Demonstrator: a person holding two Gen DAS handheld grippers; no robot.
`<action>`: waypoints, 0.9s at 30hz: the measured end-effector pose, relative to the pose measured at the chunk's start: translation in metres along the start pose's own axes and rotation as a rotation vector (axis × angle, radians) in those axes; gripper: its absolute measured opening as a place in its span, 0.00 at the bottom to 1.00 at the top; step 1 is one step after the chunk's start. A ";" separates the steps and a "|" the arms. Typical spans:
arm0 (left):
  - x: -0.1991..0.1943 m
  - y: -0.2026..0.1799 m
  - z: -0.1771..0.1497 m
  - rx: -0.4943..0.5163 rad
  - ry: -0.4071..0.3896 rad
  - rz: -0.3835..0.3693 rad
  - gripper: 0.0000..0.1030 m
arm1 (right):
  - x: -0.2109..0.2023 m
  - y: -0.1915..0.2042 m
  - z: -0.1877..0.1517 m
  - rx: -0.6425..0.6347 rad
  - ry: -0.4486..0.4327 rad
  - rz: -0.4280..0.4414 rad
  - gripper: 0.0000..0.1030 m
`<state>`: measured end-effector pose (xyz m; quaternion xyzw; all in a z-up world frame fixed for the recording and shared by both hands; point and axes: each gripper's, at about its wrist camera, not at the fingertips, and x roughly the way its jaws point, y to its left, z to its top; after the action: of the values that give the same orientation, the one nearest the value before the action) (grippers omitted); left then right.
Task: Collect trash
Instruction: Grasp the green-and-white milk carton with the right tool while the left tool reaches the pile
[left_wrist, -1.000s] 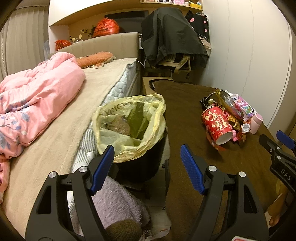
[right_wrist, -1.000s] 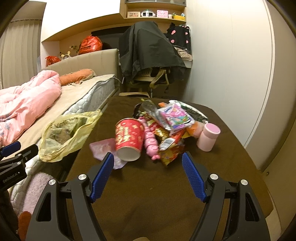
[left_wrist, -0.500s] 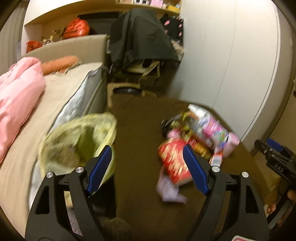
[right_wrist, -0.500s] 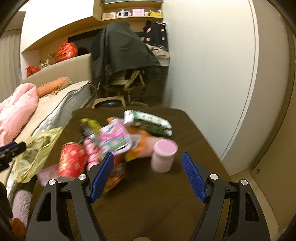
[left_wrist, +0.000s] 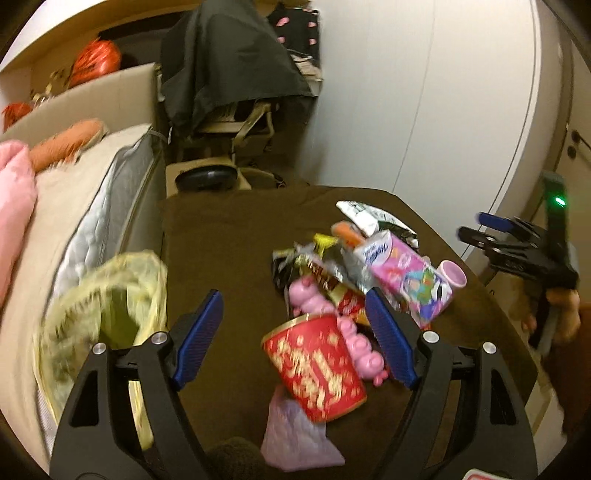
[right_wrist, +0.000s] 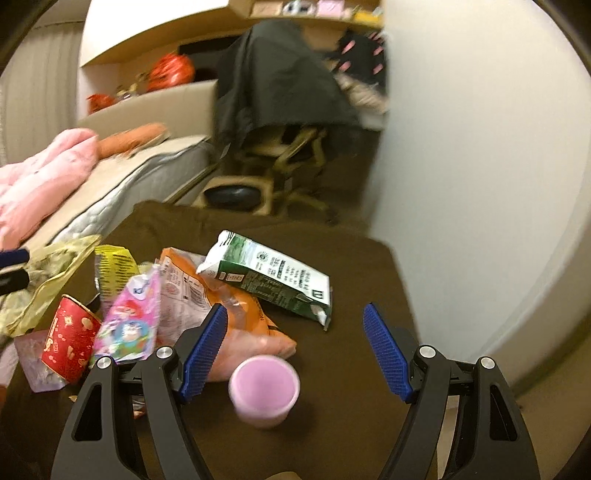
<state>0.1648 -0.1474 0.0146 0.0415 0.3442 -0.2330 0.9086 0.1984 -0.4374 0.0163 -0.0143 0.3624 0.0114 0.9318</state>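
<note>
On the brown surface (left_wrist: 229, 258), a heap of trash lay under two wide-open, empty grippers.

In the left wrist view, the left gripper (left_wrist: 293, 339) hung spread above the red cup (left_wrist: 314, 371), with the yellow-lined bin (left_wrist: 99, 314) beside the bed (left_wrist: 66, 221). In the right wrist view, the right gripper (right_wrist: 295, 352) gaped over the pink cup (right_wrist: 264, 389), near the green carton (right_wrist: 269, 278).

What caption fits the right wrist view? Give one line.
Open right gripper hovers above a pink cup beside a green carton.
</note>
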 end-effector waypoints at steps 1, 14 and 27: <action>0.002 0.000 0.005 0.011 -0.001 0.002 0.73 | 0.009 -0.003 0.004 -0.017 0.019 0.019 0.70; 0.039 0.020 -0.001 -0.087 0.093 0.039 0.72 | 0.143 0.000 0.055 -0.332 0.216 0.175 0.70; 0.059 0.046 -0.009 -0.150 0.160 0.090 0.65 | 0.209 0.001 0.069 -0.290 0.252 0.251 0.61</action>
<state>0.2186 -0.1276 -0.0342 0.0072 0.4300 -0.1615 0.8882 0.3988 -0.4320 -0.0744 -0.1042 0.4696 0.1774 0.8586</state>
